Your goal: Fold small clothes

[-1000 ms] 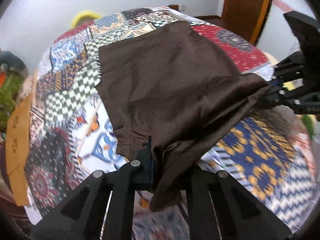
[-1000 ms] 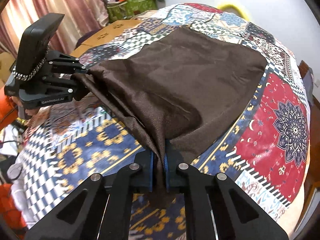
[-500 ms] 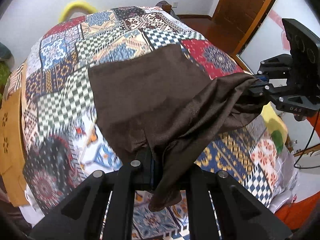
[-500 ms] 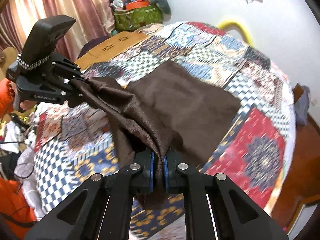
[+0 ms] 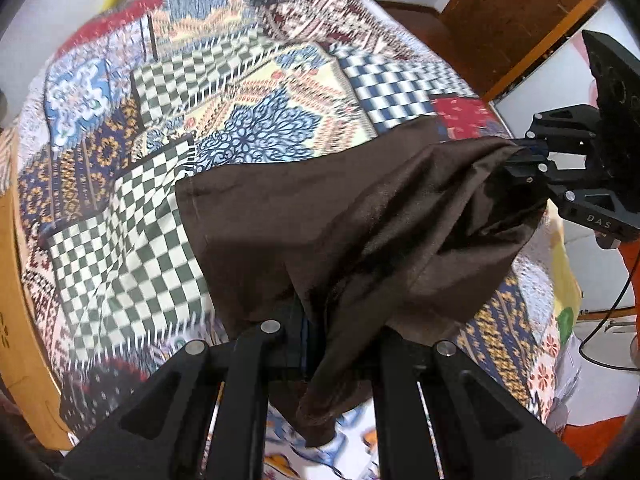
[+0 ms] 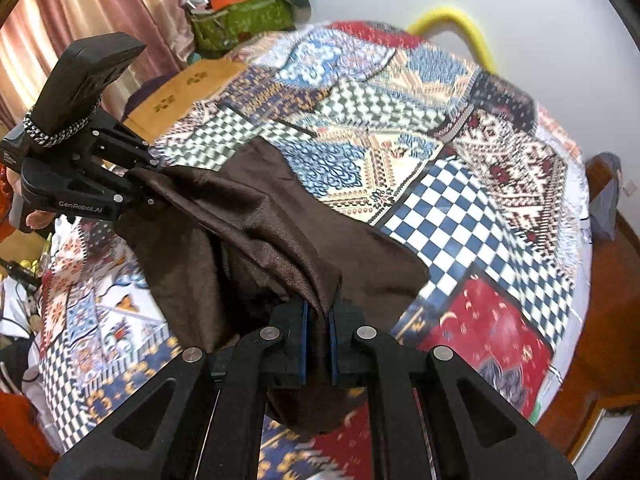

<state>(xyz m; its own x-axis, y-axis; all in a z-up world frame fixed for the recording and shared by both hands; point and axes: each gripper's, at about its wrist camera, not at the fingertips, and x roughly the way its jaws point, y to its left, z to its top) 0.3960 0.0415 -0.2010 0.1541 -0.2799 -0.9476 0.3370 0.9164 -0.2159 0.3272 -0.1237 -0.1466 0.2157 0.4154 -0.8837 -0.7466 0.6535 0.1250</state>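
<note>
1. Hanging between my two claws, the brown cloth (image 5: 320,216) is lifted along one edge, while its far part lies on the patchwork bedspread (image 5: 168,184).
2. My left claw (image 5: 310,332) is clamped on one bunched corner, the fabric drooping past its fingers.
3. My right claw (image 6: 318,344) pinches the other corner; its jaws are just starting to ease apart with cloth between the blue pads.
4. Beyond the bed I see a yellow hoop (image 6: 460,24) against the white wall.
</note>
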